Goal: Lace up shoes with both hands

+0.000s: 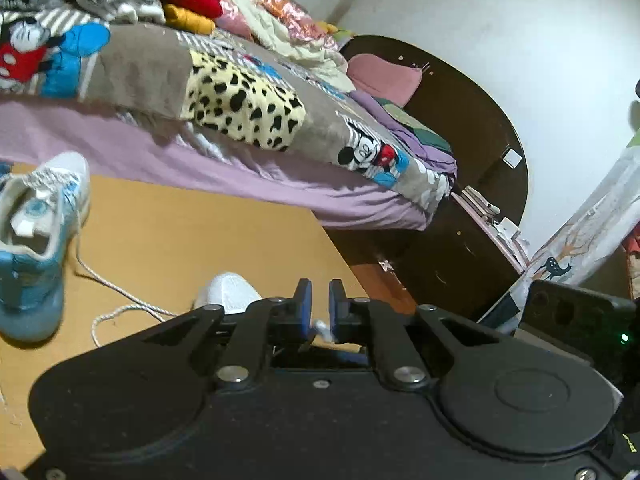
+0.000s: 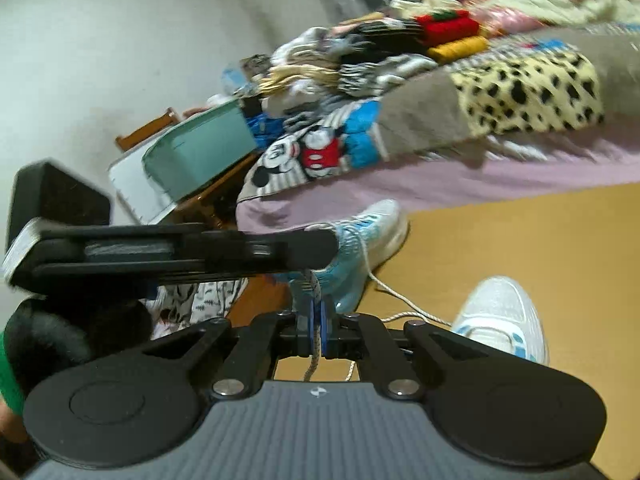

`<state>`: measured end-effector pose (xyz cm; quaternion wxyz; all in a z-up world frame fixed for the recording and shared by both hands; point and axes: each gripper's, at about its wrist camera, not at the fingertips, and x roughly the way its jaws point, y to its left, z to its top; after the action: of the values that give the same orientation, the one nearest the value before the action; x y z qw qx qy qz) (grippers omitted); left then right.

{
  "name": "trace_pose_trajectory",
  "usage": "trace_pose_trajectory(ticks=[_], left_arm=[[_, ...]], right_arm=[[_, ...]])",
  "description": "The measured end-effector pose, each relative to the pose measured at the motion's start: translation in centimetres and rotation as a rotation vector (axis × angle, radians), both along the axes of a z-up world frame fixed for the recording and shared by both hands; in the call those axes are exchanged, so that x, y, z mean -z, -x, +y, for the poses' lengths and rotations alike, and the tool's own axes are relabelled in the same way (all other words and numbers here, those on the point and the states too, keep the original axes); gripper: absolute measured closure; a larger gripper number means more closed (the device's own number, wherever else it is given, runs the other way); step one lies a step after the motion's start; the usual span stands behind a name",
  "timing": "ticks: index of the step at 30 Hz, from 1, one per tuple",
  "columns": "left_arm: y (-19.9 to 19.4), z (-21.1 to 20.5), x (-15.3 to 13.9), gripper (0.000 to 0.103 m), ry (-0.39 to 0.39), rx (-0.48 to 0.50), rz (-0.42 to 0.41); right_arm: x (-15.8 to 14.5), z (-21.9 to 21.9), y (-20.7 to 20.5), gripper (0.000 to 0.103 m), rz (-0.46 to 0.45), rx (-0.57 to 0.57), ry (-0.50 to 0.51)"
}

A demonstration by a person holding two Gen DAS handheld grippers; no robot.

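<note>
In the left wrist view, the left gripper (image 1: 320, 300) is pinching a white lace end (image 1: 322, 328) low between its blue pads, whose tips stand slightly apart. Two shoes are lying on the worktop (image 1: 192, 236): a blue-and-white shoe (image 1: 36, 240) at the far left and a white toe (image 1: 230, 292) just beyond the gripper, partly hidden by it. A lace (image 1: 120, 292) is trailing between them. This view alone is showing the dark headboard (image 1: 460, 120) of the bed (image 1: 200, 160).

In the right wrist view, the right gripper (image 2: 318, 320) is pressing together on a lace (image 2: 316, 336) running up to the blue shoe (image 2: 360, 248). The left gripper's black body (image 2: 180, 252) is crossing at left, seen only here. The white shoe (image 2: 504, 320) is sitting near right. Two shoes again.
</note>
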<state>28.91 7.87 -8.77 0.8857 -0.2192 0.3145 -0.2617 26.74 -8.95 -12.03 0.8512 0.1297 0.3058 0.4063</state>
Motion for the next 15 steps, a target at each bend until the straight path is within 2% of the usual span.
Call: trace_pose_trajectory(ticks=[3, 6, 11, 15], left_arm=[[-0.4, 0.2, 0.2, 0.102, 0.022, 0.002, 0.024], [-0.8, 0.7, 0.2, 0.103, 0.037, -0.008, 0.041], [-1.6, 1.4, 0.5, 0.103, 0.059, -0.055, 0.062], [-1.5, 2.4, -0.1, 0.102, 0.092, -0.107, 0.036]], right_arm=[[-0.3, 0.9, 0.4, 0.098, -0.031, -0.070, 0.011], [-0.4, 1.7, 1.1, 0.098, -0.075, -0.125, 0.080], [-0.6, 2.2, 2.6, 0.098, -0.122, -0.262, 0.090], [0.0, 2.2, 2.6, 0.098, -0.066, -0.277, 0.055]])
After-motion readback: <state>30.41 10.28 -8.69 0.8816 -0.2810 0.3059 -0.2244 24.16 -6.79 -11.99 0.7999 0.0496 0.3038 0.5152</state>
